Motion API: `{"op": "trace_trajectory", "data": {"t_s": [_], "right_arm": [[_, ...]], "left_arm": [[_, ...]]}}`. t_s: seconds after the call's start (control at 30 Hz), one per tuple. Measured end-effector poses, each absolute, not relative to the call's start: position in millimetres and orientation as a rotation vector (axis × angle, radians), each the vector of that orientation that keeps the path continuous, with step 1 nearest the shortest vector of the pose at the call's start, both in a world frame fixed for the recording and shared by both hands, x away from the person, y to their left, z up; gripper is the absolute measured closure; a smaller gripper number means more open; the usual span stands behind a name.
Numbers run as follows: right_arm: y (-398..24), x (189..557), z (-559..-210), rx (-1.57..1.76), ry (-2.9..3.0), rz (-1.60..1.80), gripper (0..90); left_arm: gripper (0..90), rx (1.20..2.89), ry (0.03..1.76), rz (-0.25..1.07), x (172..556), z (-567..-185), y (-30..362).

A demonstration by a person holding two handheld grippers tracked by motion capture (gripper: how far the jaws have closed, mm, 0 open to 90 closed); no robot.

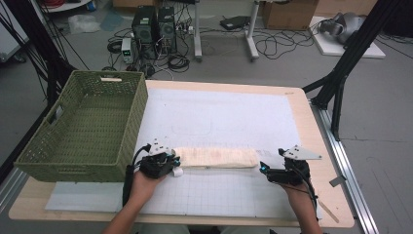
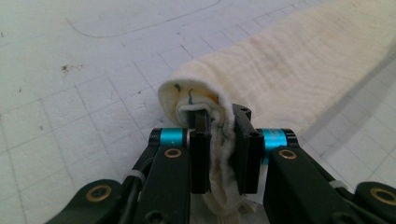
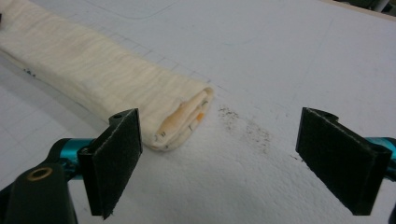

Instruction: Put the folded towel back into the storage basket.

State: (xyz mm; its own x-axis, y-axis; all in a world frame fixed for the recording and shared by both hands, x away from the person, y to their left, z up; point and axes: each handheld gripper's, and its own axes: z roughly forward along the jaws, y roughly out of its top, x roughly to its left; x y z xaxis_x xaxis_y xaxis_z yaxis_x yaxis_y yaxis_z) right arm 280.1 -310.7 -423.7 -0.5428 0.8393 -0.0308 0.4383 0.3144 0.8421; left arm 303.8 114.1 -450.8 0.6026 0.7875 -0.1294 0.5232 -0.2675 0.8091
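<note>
my left hand-held gripper (image 2: 219,135) is clenched on the near end of the rolled cloth (image 1: 216,157); my right hand-held gripper (image 3: 219,163) is released.

the cloth lies flat on the white mat (image 1: 219,117) of the desk (image 1: 311,126), stretched between both hand-held grippers. its far end sits just ahead of my right one's wide-apart pads, nearer the left pad, untouched. a green basket (image 1: 83,126) stands beside my left hand-held gripper.
</note>
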Motion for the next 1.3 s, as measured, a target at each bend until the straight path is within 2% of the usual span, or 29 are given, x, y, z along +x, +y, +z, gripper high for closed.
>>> {"op": "trace_trajectory", "data": {"t_s": [0.4, 0.43, 0.57, 0.63, 1.0, 1.13, 1.3], "right_arm": [[-285, 296, -430, 1.218, 2.145, 1.143, 12.6], [-282, 297, -432, 1.233, 2.155, 1.122, 15.6], [-277, 301, -439, 1.251, 2.208, 1.087, 38.9], [-275, 303, -443, 1.247, 2.248, 1.063, 45.6], [-272, 302, -447, 1.337, 2.265, 1.101, 64.9], [-270, 301, -446, 1.336, 2.293, 1.113, 76.1], [-267, 300, -444, 1.313, 2.292, 1.093, 79.0]], "left_arm": [[79.5, 1.884, 1.051, 0.339, 303, -448, 120], [79.5, 1.883, 1.052, 0.339, 303, -448, 120], [79.5, 1.889, 1.052, 0.337, 303, -448, 120], [79.5, 1.888, 1.053, 0.337, 303, -448, 120], [79.4, 1.899, 1.059, 0.339, 302, -450, 120], [79.3, 1.907, 1.058, 0.343, 302, -451, 120], [79.3, 1.904, 1.057, 0.345, 302, -450, 120]]}}
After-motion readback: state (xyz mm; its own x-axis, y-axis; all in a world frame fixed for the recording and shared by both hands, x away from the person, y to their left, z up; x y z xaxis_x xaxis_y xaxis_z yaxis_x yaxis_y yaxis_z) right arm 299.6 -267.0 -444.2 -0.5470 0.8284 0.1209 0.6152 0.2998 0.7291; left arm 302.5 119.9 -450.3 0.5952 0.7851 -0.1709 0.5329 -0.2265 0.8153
